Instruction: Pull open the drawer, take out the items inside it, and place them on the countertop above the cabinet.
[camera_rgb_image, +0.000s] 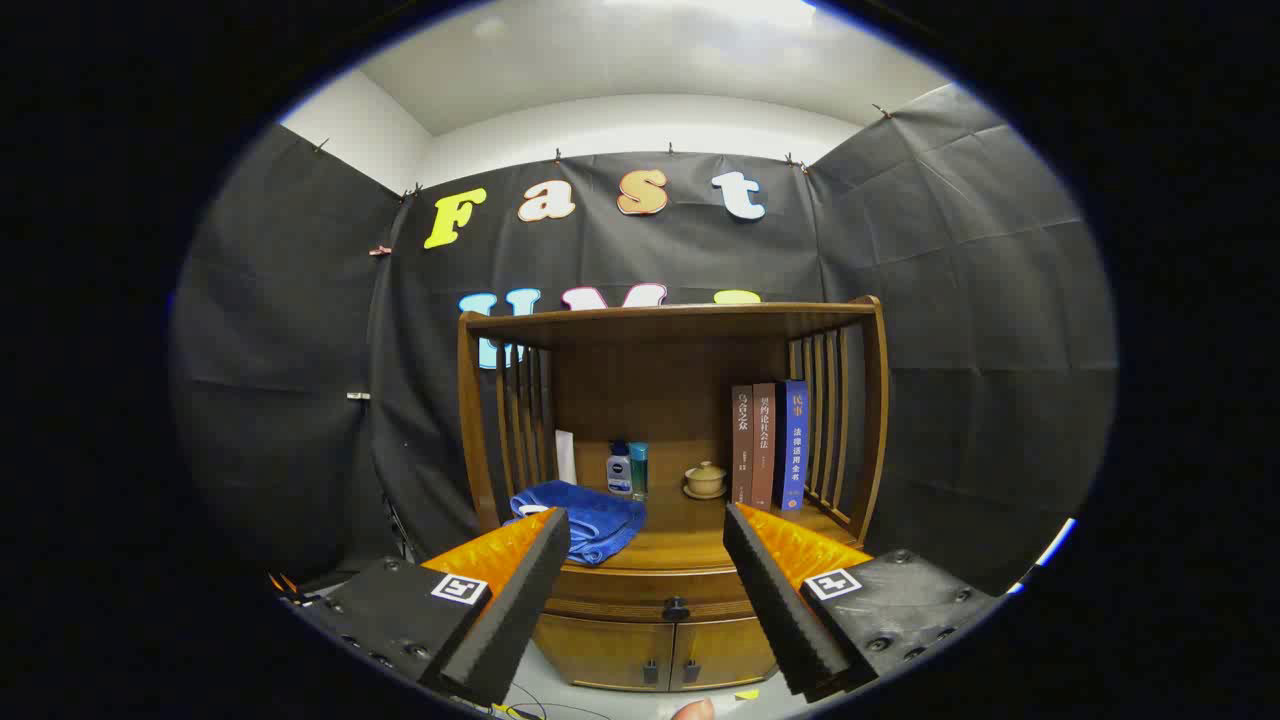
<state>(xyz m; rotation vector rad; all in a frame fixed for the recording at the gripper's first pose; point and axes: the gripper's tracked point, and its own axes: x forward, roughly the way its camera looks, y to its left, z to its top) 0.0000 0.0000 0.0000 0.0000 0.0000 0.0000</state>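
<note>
The gripper (647, 585) is held wide open and nothing is gripped or touched by its fingers. The drawer (655, 596) is seen closed, straight ahead, under the countertop (690, 545) of the cabinet (640, 650). Its dark knob (676, 607) lies between the two fingers but beyond their tips, a little low. The drawer front runs left to right, so a straight forward approach to the knob is judged to be needed.
</note>
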